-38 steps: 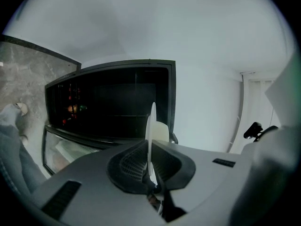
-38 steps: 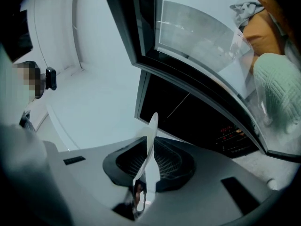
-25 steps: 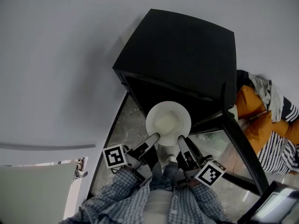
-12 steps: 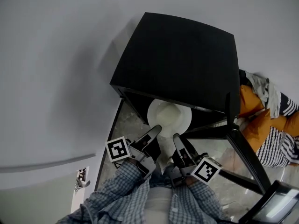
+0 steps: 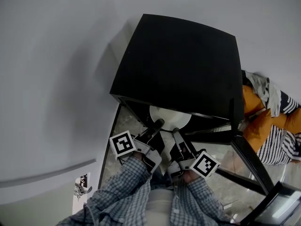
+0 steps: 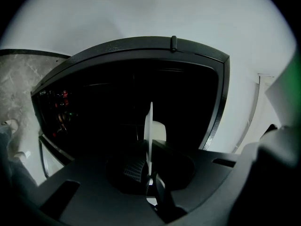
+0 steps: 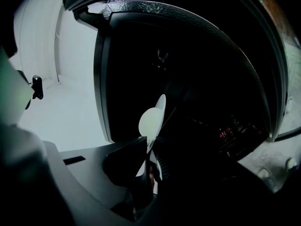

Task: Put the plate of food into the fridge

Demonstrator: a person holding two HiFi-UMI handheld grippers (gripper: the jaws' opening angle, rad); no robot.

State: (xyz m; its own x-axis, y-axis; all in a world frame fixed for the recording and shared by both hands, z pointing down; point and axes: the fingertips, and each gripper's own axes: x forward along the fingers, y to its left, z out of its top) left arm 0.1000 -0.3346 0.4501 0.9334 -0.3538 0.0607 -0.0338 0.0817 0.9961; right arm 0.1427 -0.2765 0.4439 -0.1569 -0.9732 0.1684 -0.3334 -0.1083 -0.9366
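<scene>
1. Small black fridge [image 5: 181,65] stands on the floor. Its door [image 5: 247,154] is swung wide to the fridge's right, leaving the dark interior open.
2. White plate [image 5: 170,117] is held level at the fridge mouth. The far half is tucked under the fridge's top edge; the near half is outside. I cannot make out any food on it.
3. Left gripper [image 5: 158,124] sits just outside the fridge mouth, jaws pinched on the plate's near rim. Its own view shows the rim edge-on between them [image 6: 149,135].
4. Right gripper [image 5: 176,132], beside it, is likewise clamped on the same near rim [image 7: 153,119].
5. Probable reason: two grips on one edge stop the plate tipping, and it enters the fridge ahead of the tools.
6. Judgement: insertion is partway. The shelf inside the fridge is lost in darkness, so the plate needs support there before either grip loosens.
</scene>
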